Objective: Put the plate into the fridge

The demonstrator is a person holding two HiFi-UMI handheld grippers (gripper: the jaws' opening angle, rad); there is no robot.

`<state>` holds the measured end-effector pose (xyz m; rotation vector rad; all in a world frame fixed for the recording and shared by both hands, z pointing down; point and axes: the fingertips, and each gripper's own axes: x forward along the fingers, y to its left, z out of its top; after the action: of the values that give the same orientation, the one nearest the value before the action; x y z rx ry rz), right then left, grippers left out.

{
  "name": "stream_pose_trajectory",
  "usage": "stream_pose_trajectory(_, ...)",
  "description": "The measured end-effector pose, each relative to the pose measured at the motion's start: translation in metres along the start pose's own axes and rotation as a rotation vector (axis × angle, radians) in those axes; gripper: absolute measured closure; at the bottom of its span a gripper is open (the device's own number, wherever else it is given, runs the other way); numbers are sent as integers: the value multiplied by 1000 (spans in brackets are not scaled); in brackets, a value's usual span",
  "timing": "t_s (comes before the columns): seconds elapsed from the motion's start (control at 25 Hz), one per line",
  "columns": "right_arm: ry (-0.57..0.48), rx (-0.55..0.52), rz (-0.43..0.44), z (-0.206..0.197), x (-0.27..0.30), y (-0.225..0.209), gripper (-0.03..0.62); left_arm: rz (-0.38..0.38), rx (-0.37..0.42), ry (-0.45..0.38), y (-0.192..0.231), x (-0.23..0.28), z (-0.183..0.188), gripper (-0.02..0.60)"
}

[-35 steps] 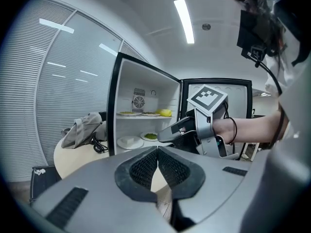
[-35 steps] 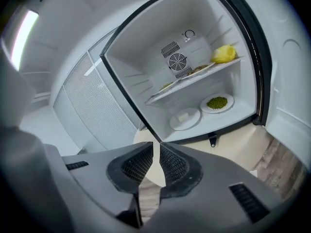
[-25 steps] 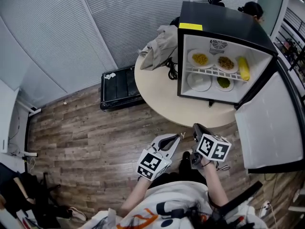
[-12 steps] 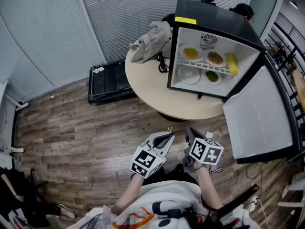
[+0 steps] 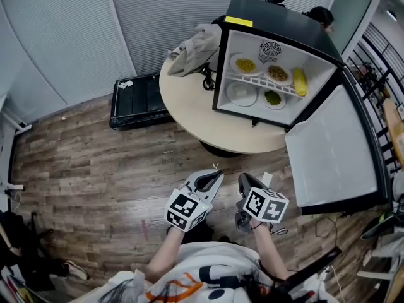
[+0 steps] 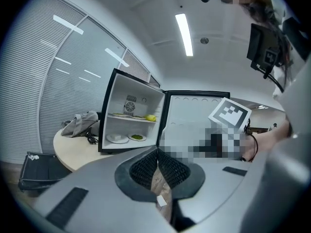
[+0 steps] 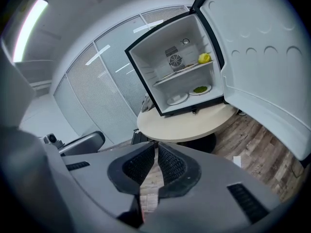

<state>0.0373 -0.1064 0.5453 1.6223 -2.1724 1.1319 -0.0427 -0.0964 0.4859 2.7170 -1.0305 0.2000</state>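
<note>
White and bare, the empty plate (image 5: 242, 94) lies on the floor of the fridge (image 5: 284, 24), at the left, just beside a plate of green food (image 5: 273, 98). On the wire shelf (image 5: 262, 84) above are a plate of yellow kernels (image 5: 245, 64), a plate of brown food (image 5: 278, 73) and a corn cob (image 5: 300, 81). The fridge stands on the far right part of the round table (image 5: 189, 103), its door (image 5: 328, 150) swung wide to the right. No plate lies out on the tabletop, so the putting-in looks done to me, though I cannot say which plate the task means.

Both tools hang near the person's body, well apart from the table. The left gripper (image 5: 213, 177) has its jaws together with nothing in them. The right gripper (image 5: 242, 178) has just been closing its jaws the last little way; its pads meet at the tips, and only floor shows through the slit behind.

As for handling, the plate looks stiff, glazed and breakable, light while empty. I'd expect the smooth rim to slip in a pinch, and a hold at one edge to let the far side sag. The near rim, facing the open door, seems the place to grip it, kept level and clear of its neighbour and the shelf.
</note>
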Motion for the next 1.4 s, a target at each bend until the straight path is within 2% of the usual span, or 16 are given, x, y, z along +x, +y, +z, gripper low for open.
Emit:
stream_pose_trajectory(0.52,37,-55,72,-40,-73,-27,562,84,2,28,-94,-23,-21,571)
stream_pose_trajectory(0.8,62,-93,103,-65,-103,-33,566,103,11,35,-139,-36,-33,571)
stream_pose_trajectory(1.4,59,-126,145,-83,-139,-40,572,134,41,25,-178,-50,-39,571)
